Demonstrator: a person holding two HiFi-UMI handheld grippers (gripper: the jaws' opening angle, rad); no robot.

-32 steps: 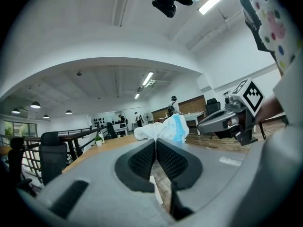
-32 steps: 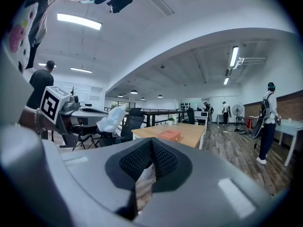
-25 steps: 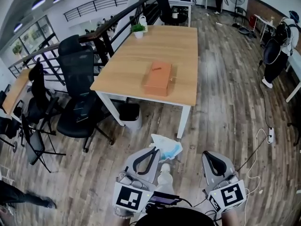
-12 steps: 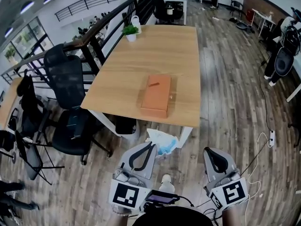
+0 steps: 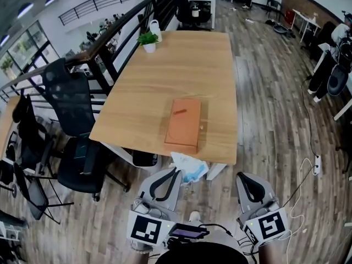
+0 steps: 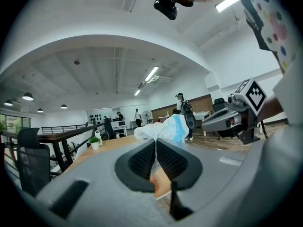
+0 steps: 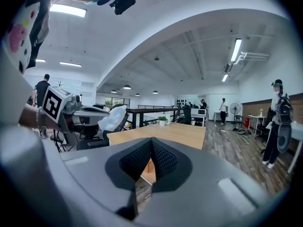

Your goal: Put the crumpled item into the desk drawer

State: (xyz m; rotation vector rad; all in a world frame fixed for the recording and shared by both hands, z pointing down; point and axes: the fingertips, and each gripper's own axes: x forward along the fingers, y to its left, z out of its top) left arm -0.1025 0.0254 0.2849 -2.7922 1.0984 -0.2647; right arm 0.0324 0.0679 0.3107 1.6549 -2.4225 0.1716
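Crumpled white-and-blue item (image 5: 191, 168) pinched at the tip of the left gripper (image 5: 177, 172), jaws clamped on it, just short of the desk's (image 5: 165, 76) near edge. Right gripper (image 5: 242, 176) alongside, jaws closed, empty. Both point forward, nearly level. Orange box (image 5: 184, 122) lies on the desk.

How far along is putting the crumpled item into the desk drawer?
Done: the left gripper is shut on the crumpled item. In hand: it is held at the near edge of the table. Left: the orange box there looks closed and no open drawer shows, so opening and stowing remain. The right gripper is shut, empty.
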